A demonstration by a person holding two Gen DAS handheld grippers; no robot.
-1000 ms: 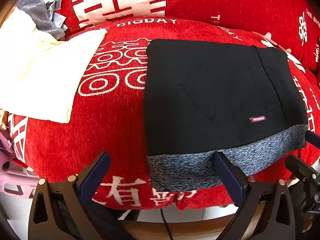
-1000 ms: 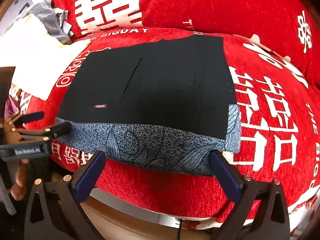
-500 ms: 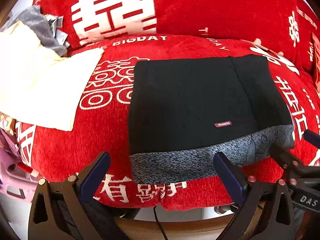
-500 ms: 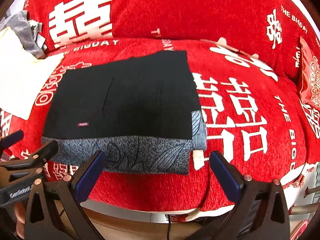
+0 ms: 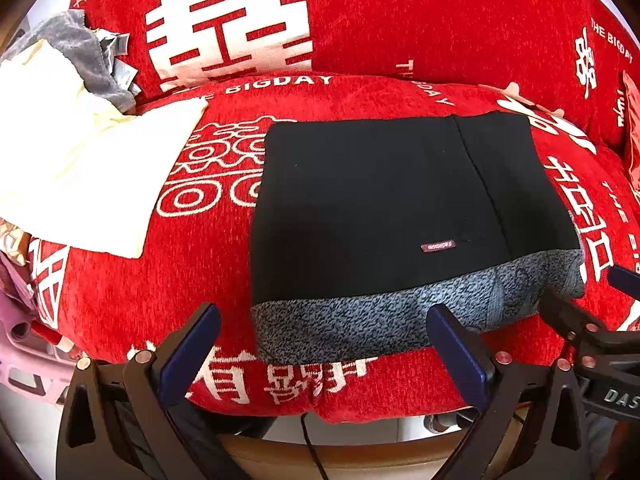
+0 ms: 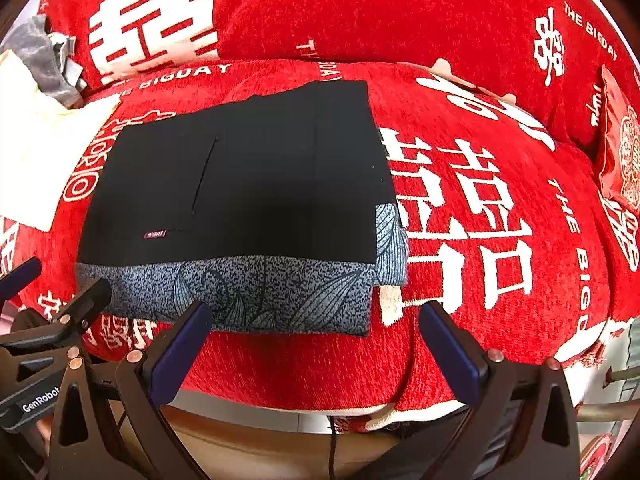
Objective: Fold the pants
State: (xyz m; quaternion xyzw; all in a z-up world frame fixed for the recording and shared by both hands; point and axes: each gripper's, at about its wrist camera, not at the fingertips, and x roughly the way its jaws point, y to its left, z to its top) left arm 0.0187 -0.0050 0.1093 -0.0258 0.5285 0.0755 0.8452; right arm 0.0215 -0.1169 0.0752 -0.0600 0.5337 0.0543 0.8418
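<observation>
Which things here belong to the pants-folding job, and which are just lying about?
Job:
folded black pants
left gripper, open
right gripper, open

Lying about:
cream cloth
grey cloth
red packet

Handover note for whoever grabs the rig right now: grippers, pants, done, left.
Left gripper: open, empty, at the cushion's front edge.
Right gripper: open, empty, same edge.
Pants: folded into a flat black rectangle on the red cushion, grey patterned layer showing along the near edge.
Done: fold looks complete.
Left: probably nothing, maybe square up the grey edge.
</observation>
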